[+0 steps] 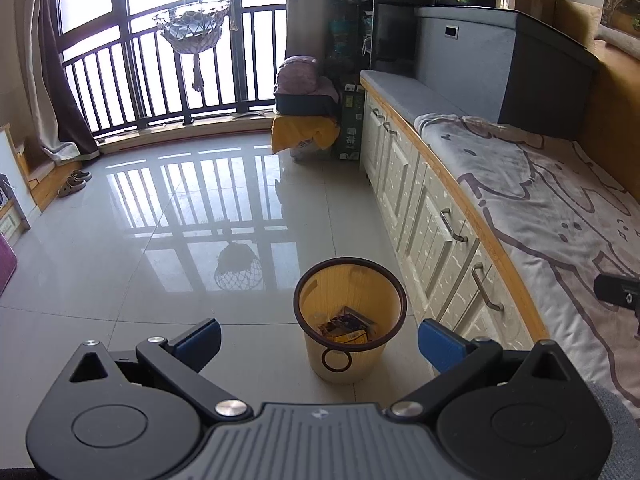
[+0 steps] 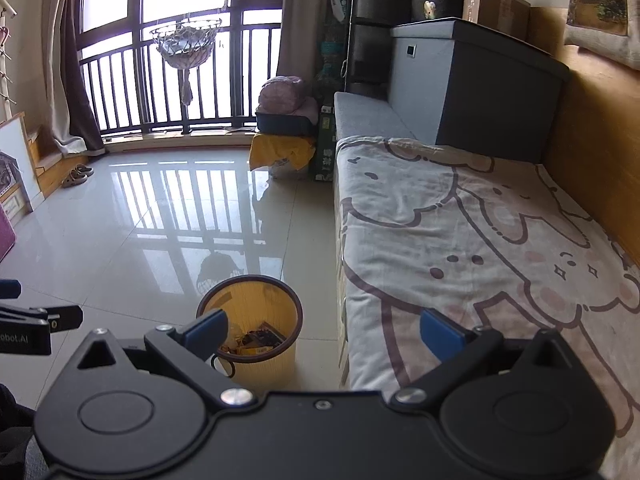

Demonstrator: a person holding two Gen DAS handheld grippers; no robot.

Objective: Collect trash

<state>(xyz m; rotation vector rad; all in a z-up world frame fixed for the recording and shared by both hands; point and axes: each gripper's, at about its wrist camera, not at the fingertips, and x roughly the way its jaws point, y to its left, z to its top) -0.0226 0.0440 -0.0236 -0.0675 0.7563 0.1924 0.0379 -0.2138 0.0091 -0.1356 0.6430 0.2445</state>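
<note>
A yellow waste bin [image 1: 350, 316] with a dark rim stands on the tiled floor beside the bench drawers. Several wrappers and small packets [image 1: 348, 326] lie at its bottom. My left gripper [image 1: 319, 342] hovers above and just in front of the bin, open, nothing between its blue pads. In the right wrist view the same bin [image 2: 250, 320] sits lower left of centre with trash [image 2: 256, 340] inside. My right gripper [image 2: 324, 334] is open and empty, over the bench edge and the bin. The left gripper's side [image 2: 28, 320] shows at the far left there.
A long bench with a cartoon-print blanket [image 2: 480, 248] runs along the right, with white drawers [image 1: 432, 216] below. A grey storage box [image 1: 500, 60] sits at its far end. A yellow-draped stool [image 1: 304, 128] and slippers [image 1: 74, 182] stand near the railed window. Glossy floor [image 1: 160, 240] lies left.
</note>
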